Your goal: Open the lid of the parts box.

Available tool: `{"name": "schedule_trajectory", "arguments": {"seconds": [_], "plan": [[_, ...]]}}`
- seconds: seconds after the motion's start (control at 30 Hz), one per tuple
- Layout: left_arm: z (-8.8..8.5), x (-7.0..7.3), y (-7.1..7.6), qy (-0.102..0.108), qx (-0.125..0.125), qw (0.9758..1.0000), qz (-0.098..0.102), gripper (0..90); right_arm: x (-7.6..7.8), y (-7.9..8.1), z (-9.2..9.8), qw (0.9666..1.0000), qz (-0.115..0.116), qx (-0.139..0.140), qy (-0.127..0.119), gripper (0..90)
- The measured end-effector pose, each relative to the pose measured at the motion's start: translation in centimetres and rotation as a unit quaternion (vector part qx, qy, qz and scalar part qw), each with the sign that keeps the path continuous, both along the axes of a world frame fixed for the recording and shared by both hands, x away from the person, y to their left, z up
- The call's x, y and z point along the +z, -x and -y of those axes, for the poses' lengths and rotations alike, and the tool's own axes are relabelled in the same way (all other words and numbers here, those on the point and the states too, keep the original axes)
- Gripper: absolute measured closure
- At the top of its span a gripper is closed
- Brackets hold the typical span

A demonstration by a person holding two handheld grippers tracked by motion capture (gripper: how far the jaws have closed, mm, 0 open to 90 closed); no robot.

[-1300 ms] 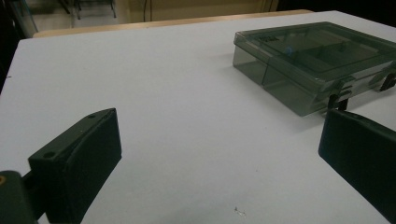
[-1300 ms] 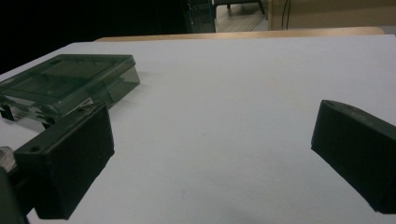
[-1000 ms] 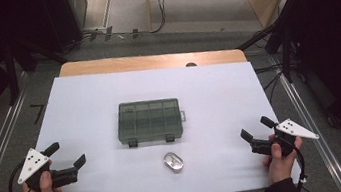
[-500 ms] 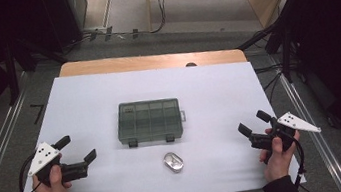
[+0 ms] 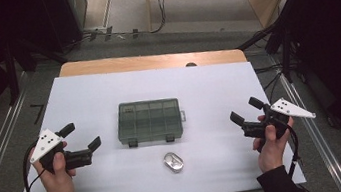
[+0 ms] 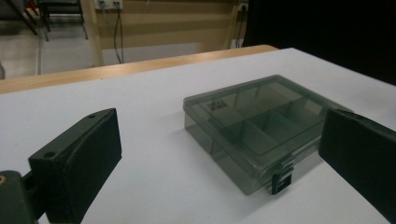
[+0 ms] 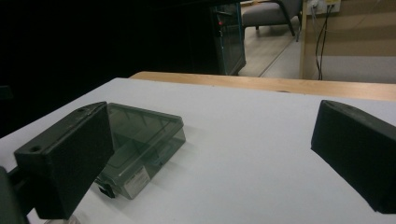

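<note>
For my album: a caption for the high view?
Two open grippers flank a closed compartment box and small tin.

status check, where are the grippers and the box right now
Left gripper open, right gripper open, both holding nothing, apart from the box. Compartment box shut, flat mid-table. Small metal tin just in front of it; nothing between grippers and box.

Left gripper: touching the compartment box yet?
Apart. In the high view the left gripper sits left of the compartment box with bare white table between them. The left gripper view shows the jaws wide open, box beyond them.
</note>
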State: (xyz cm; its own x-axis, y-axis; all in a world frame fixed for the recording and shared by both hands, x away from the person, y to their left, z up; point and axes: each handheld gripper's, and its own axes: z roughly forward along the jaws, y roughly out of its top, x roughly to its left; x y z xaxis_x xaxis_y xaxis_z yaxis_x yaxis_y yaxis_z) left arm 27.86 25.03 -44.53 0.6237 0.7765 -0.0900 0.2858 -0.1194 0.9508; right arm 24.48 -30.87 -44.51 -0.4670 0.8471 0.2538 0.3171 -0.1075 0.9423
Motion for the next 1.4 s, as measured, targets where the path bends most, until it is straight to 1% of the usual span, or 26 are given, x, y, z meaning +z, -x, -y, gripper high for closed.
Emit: {"name": "schedule_trajectory", "arguments": {"seconds": [0.2, 0.27, 0.3, 0.37, 0.5, 0.53, 0.6, 0.67, 0.7, 0.73, 0.77, 0.83, 0.87, 0.9, 0.93, 0.97, 1.0, 1.07, 1.1, 1.13, 1.23, 1.27, 1.3, 1.33, 1.37, 1.4], "plan": [[1.1, 0.0, -0.9, 0.000, -0.005, 1.0000, -0.005, 0.0, 0.9, -0.8, -1.2, 0.9999, 0.008, 0.009, 0.009, 0.0], [1.7, 0.1, -1.3, -0.002, -0.009, 0.9999, -0.010, 0.0, 1.0, -1.2, -1.7, 0.9997, 0.009, 0.021, 0.007, 0.0], [1.9, 0.1, -1.5, -0.006, -0.009, 0.9999, -0.010, 0.0, 1.0, -1.4, -1.9, 0.9996, 0.008, 0.024, 0.007, 3.6], [2.3, 0.2, -1.8, -0.004, -0.010, 0.9999, -0.011, 0.0, 1.2, -1.8, -2.7, 0.9997, 0.010, 0.019, 0.008, 10.9], [3.0, 0.3, -2.3, -0.005, -0.015, 0.9998, -0.013, 0.0, 1.3, -2.2, -3.6, 0.9996, 0.009, 0.025, 0.013, 10.9], [3.2, 0.3, -2.4, -0.004, -0.016, 0.9998, -0.014, 2.0, 1.3, -2.4, -4.1, 0.9994, 0.008, 0.028, 0.017, 11.3], [3.5, 0.3, -2.6, -0.001, -0.012, 0.9998, -0.017, 4.7, 1.3, -2.5, -4.3, 0.9994, 0.006, 0.029, 0.019, 11.7], [3.9, 0.2, -2.8, -0.001, -0.017, 0.9996, -0.025, 6.2, 1.3, -2.8, -4.8, 0.9992, 0.005, 0.034, 0.022, 12.7], [4.0, 0.2, -3.0, 0.000, -0.019, 0.9994, -0.027, 13.4, 1.2, -2.9, -5.0, 0.9991, 0.003, 0.035, 0.022, 14.4], [4.2, 0.2, -3.0, 0.001, -0.017, 0.9994, -0.029, 13.4, 1.2, -3.1, -5.3, 0.9990, 0.003, 0.035, 0.026, 18.7], [4.3, 0.1, -3.1, 0.002, -0.020, 0.9993, -0.031, 14.3, 1.2, -3.2, -5.8, 0.9989, 0.011, 0.035, 0.029, 24.6], [4.5, 0.0, -3.3, 0.003, -0.020, 0.9991, -0.036, 16.3, 1.2, -3.3, -6.0, 0.9989, 0.010, 0.035, 0.030, 25.2], [4.7, 0.0, -3.4, 0.004, -0.017, 0.9991, -0.038, 19.5, 1.2, -3.6, -6.4, 0.9988, 0.006, 0.038, 0.031, 27.1], [4.8, -0.1, -3.6, 0.005, -0.013, 0.9991, -0.041, 26.1, 1.1, -3.9, -6.8, 0.9987, 0.007, 0.041, 0.030, 31.5], [4.8, -0.1, -3.6, 0.005, -0.013, 0.9991, -0.041, 32.0, 1.1, -3.9, -6.8, 0.9987, 0.007, 0.041, 0.030, 31.5], [5.0, -0.2, -3.7, 0.002, 0.002, 0.9989, -0.046, 32.0, 1.1, -3.9, -7.0, 0.9987, 0.006, 0.041, 0.030, 32.8], [5.1, -0.3, -3.8, 0.002, 0.007, 0.9987, -0.050, 43.4, 0.9, -4.2, -7.6, 0.9986, 0.001, 0.041, 0.034, 38.9], [5.3, -0.7, -3.9, -0.004, 0.005, 0.9983, -0.057, 50.4, 0.7, -4.3, -8.2, 0.9980, -0.006, 0.045, 0.045, 43.5], [5.2, -1.1, -3.8, -0.014, 0.001, 0.9978, -0.065, 54.4, 0.6, -4.3, -8.5, 0.9974, -0.007, 0.049, 0.051, 46.5], [5.2, -1.1, -3.8, -0.014, 0.001, 0.9978, -0.065, 58.5, 0.4, -4.2, -8.7, 0.9967, -0.009, 0.052, 0.061, 50.1], [4.6, -1.9, -3.6, -0.021, -0.011, 0.9964, -0.082, 69.4, -0.5, -4.0, -9.1, 0.9943, -0.018, 0.070, 0.078, 61.5], [4.6, -1.9, -3.6, -0.021, -0.011, 0.9964, -0.082, 72.5, -0.5, -4.0, -9.1, 0.9943, -0.018, 0.070, 0.078, 61.5], [4.5, -2.1, -3.5, -0.024, -0.016, 0.9960, -0.084, 76.3, -1.2, -4.1, -9.3, 0.9920, -0.030, 0.093, 0.080, 68.4], [4.1, -2.7, -3.3, -0.034, -0.022, 0.9947, -0.094, 79.2, -1.7, -4.0, -9.5, 0.9901, -0.031, 0.108, 0.083, 70.8], [4.1, -2.7, -3.3, -0.034, -0.022, 0.9947, -0.094, 82.3, -2.0, -3.9, -9.6, 0.9893, -0.036, 0.114, 0.084, 74.4], [3.9, -3.0, -3.3, -0.035, -0.027, 0.9936, -0.104, 85.4, -2.5, -3.9, -9.8, 0.9881, -0.040, 0.119, 0.088, 77.1]]}}
